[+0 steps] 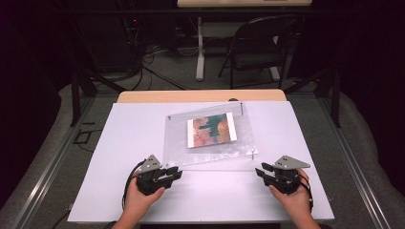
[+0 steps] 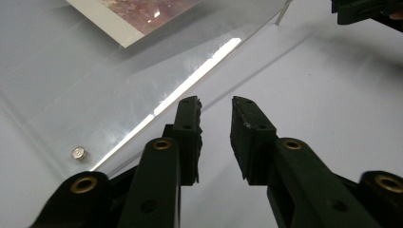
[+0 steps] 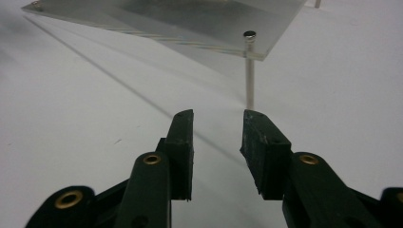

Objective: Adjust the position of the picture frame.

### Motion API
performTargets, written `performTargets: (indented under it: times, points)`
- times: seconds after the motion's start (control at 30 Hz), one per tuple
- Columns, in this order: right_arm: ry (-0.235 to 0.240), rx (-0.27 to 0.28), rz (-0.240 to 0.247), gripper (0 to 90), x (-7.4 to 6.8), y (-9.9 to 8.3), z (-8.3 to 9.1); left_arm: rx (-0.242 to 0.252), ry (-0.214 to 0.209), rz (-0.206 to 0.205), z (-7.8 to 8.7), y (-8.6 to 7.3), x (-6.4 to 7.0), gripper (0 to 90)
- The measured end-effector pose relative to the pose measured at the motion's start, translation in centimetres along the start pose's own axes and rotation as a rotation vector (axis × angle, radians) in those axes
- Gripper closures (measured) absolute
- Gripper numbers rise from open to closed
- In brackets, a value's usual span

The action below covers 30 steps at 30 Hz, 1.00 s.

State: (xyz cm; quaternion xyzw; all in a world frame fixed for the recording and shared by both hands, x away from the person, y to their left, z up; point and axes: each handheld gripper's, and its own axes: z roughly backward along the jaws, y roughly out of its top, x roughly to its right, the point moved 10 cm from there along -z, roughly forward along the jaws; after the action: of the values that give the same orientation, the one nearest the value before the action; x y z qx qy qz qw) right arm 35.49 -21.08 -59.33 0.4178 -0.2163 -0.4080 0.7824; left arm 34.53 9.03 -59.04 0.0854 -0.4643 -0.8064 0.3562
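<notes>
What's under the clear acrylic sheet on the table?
A colourful picture shows through the clear acrylic sheet. Thin metal posts hold it above the white table. The picture's underside is hidden.

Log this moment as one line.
left gripper: open, empty | right gripper: open, empty | acrylic frame: on posts, picture inside, untouched

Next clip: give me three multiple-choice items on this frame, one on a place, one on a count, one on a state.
1. Where does the picture lie?
A. under the clear sheet
B. on the chair
C. between the left jaws

2. How many grippers are on the table?
A. one
B. two
C. three

3. How do the right gripper's jaws stand?
A. shut on the pin
B. shut on the sheet
C. apart, holding nothing

Answers: 1 A, it shows through the sheet. 2 B, left gripper and right gripper, one per hand. 3 C, white table shows between them, the pin beyond.
</notes>
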Motion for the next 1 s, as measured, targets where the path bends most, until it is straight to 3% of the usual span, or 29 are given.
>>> performTargets:
  times: [0.23,0.43,0.6,1.0]
  points:
    - [-0.020,-0.014,0.019,67.7,1.9,0.8,-1.9,-0.016,-0.006,0.003,-1.5,1.3,0.7,83.4]
    - [0.026,-0.029,-0.006,69.4,2.2,0.8,-3.6,-0.026,-0.022,0.034,-2.7,1.7,1.0,89.6]
    - [0.030,-0.053,0.010,70.6,2.3,0.6,-4.9,-0.030,-0.016,0.037,-3.7,1.8,1.2,89.9]
    - [0.034,-0.040,0.018,77.4,2.4,1.4,-6.1,-0.041,0.000,0.027,-5.4,1.0,1.1,86.2]
